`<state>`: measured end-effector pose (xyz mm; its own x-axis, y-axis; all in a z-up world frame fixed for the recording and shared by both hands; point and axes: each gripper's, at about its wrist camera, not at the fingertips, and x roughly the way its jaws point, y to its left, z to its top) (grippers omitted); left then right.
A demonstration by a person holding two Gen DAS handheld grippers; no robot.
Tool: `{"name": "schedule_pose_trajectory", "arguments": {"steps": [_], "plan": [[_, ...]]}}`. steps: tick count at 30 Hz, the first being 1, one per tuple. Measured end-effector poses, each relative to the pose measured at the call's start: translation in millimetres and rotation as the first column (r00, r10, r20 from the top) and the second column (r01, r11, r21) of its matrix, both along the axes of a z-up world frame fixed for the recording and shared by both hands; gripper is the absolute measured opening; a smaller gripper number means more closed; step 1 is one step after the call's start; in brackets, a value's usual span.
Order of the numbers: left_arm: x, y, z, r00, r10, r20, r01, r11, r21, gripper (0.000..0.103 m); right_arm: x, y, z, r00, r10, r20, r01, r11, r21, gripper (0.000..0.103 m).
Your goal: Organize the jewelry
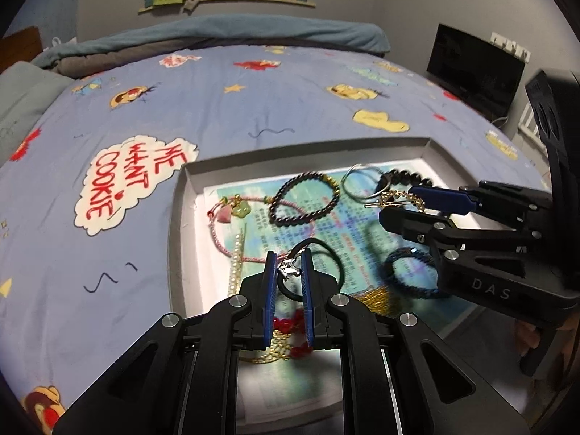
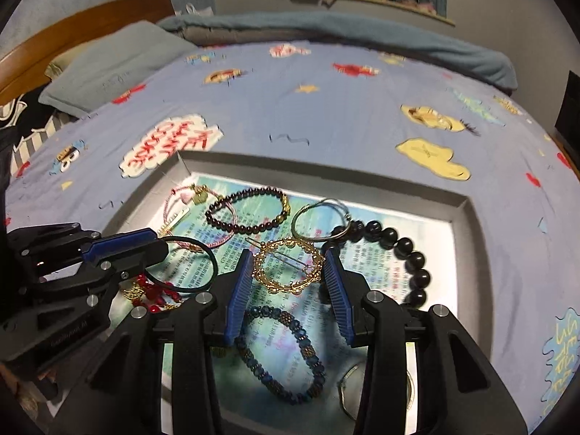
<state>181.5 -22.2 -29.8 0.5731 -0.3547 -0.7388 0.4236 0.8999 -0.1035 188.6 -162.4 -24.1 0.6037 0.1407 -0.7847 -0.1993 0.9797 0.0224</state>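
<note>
A shallow grey tray (image 1: 308,148) (image 2: 326,170) lined with printed paper lies on the bed and holds several pieces of jewelry. My left gripper (image 1: 289,254) (image 2: 159,244) is shut on a black hair tie (image 1: 319,243) (image 2: 214,266) at its silver charm, just above the tray's near left part. Over the tray's middle, my right gripper (image 2: 287,253) (image 1: 397,202) is shut on a round gold hair clip (image 2: 290,243) (image 1: 395,194). Under it lies a blue beaded bracelet (image 2: 282,355) (image 1: 409,272).
Also in the tray: a dark red bead bracelet (image 2: 246,210), a silver hoop (image 2: 319,217), a string of large black beads (image 2: 398,246), a pink cord bracelet (image 1: 232,214), a pearl clip (image 1: 235,264), red beads on a gold chain (image 2: 152,293). Blue cartoon bedsheet (image 1: 217,116) all around.
</note>
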Motion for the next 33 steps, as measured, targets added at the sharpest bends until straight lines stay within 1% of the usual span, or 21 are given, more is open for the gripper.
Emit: {"name": "schedule_pose_trajectory", "arguments": {"steps": [3, 8, 14, 20, 22, 23, 30, 33], "plan": [[2.0, 0.9, -5.1, 1.000, 0.000, -0.009, 0.000, 1.000, 0.005, 0.014, 6.8, 4.4, -8.6, 0.999, 0.015, -0.041, -0.015, 1.000, 0.001, 0.041], [5.0, 2.1, -8.6, 1.000, 0.010, -0.020, -0.010, 1.000, 0.001, 0.014, 7.3, 7.1, -14.1, 0.999, 0.015, -0.051, -0.014, 1.000, 0.003, 0.041], [6.6, -0.1, -12.5, 1.000, 0.013, -0.026, -0.013, 1.000, 0.019, 0.014, 8.9, 7.7, -14.4, 0.998, 0.016, -0.054, -0.017, 1.000, -0.006, 0.041], [1.7, 0.3, -8.5, 1.000, 0.015, -0.018, -0.015, 1.000, 0.021, 0.022, 5.7, 3.5, -12.3, 0.999, 0.001, -0.051, -0.001, 1.000, 0.008, 0.042], [-2.7, 2.9, -4.3, 1.000, 0.021, -0.005, -0.021, 0.999, 0.024, 0.030, 0.5, -1.0, -9.1, 0.999, -0.006, -0.046, 0.007, 1.000, 0.022, 0.042], [-4.5, 4.2, -2.5, 1.000, 0.022, 0.000, -0.022, 1.000, 0.023, 0.031, -3.7, -3.8, -6.4, 0.999, -0.010, -0.040, 0.011, 0.999, 0.031, 0.042], [-26.7, 13.9, 13.3, 0.999, 0.028, 0.022, -0.028, 1.000, -0.004, 0.032, -39.8, -20.4, 14.2, 0.999, -0.033, 0.015, 0.032, 0.998, 0.062, 0.042], [-40.7, 16.6, 20.8, 0.999, 0.030, 0.040, -0.030, 1.000, 0.003, 0.032, -58.9, -28.6, 24.3, 0.998, -0.043, 0.045, 0.040, 0.997, 0.059, 0.042]]}}
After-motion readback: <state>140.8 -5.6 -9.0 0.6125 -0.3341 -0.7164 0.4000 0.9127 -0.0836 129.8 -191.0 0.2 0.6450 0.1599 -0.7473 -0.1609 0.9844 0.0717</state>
